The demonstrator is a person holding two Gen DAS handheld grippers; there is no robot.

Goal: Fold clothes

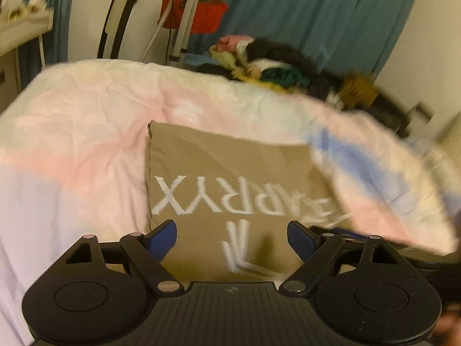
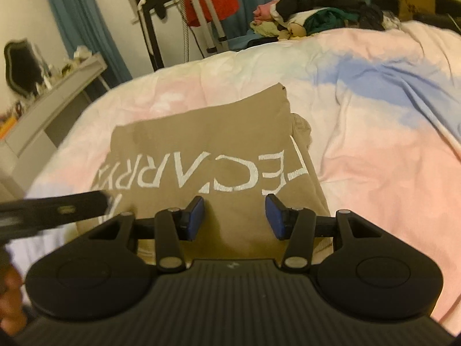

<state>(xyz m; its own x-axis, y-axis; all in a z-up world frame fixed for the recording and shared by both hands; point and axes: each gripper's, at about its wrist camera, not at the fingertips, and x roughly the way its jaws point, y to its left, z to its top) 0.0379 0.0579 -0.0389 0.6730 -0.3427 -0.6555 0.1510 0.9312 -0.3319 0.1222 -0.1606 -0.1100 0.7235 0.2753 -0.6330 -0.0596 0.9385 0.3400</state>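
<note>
Both grippers spread wide, left gripper (image 1: 232,235) and right gripper (image 2: 234,216), gripping nothing, poised above tan shirt (image 2: 201,144). Folded flat on bed (image 2: 374,144), logo upward; unsorted clothes pile (image 2: 317,14) waiting beyond, probably next.

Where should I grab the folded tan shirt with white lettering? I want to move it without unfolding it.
Take the tan shirt by its near folded edge, coming low from the near side. It lies flat on the pastel duvet, and the open right hand-held gripper already straddles that edge.
</note>
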